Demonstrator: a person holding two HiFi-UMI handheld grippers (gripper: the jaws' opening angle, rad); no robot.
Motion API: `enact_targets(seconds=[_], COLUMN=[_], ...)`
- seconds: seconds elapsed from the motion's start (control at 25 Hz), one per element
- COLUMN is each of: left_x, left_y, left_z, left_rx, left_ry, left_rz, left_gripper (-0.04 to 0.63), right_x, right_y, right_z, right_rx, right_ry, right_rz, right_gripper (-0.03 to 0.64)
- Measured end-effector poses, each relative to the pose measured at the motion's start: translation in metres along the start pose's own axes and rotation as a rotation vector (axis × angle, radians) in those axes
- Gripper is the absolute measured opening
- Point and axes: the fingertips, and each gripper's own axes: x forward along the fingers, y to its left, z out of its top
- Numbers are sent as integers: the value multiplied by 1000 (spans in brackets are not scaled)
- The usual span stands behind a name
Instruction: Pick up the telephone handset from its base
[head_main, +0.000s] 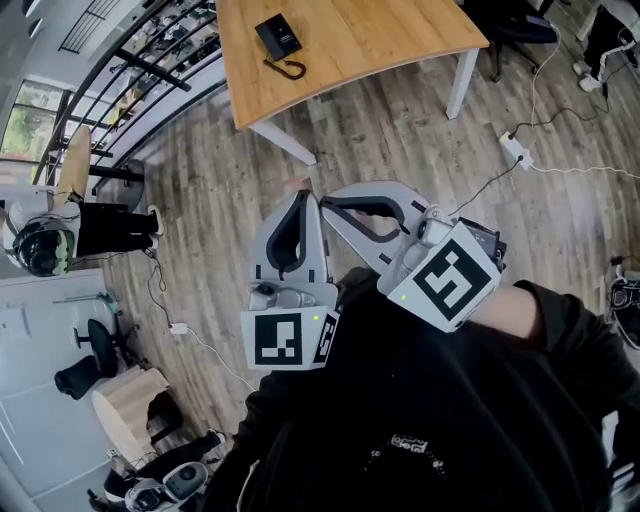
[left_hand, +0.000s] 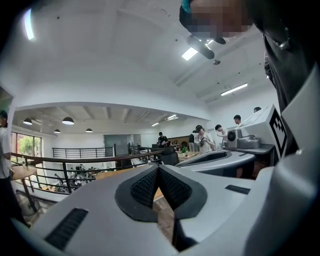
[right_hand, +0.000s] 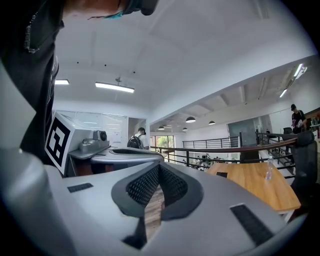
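The left claw (head_main: 302, 197) is closed with its pads together and nothing between them, and so is the right claw (head_main: 326, 201). Their tips are just beside each other above the wooden floor (head_main: 220, 190). Well apart from them, the black telephone (head_main: 278, 38) lies on the wooden surface (head_main: 380, 40), with its coiled cord (head_main: 288, 69) beside it.

The worktop (head_main: 380, 50) is cut off by the top edge; the telephone (head_main: 278, 38) shows too small for detail.

Head view looks steeply down; gripper views look level along their fingers (left_hand: 145, 187); the right shares the far table (head_main: 350, 60).
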Motion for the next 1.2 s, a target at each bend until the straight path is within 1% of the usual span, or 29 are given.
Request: enact_targets(seconds=[0.16, 0.28, 0.44, 0.64, 0.8, 1.2], left_x=[2, 5, 15, 38, 55, 100], left_y=[-6, -4, 1, 5, 14, 51], left_z=[-9, -14, -15, -12, -2, -8], left_rx=[-24, -35, -52, -72, -68, -84], left_ry=[25, 34, 11, -27, -61, -60], left_rz=[10, 14, -1, -50, -71, -114], left_gripper=[5, 5, 5, 5, 5, 5], right_x=[-6, -5, 2, 8, 16, 58], right_y=[-1, -1, -13, -33, -48, -88], right_z=[-9, -11, -10, -7, 1, -1], right_rx=[20, 23, 19, -15, -46, -53], right_ry=[17, 8, 7, 23, 25, 31], right_rz=[14, 28, 1, -45, -76, -120], right_gripper=[17, 17, 17, 17, 17, 17])
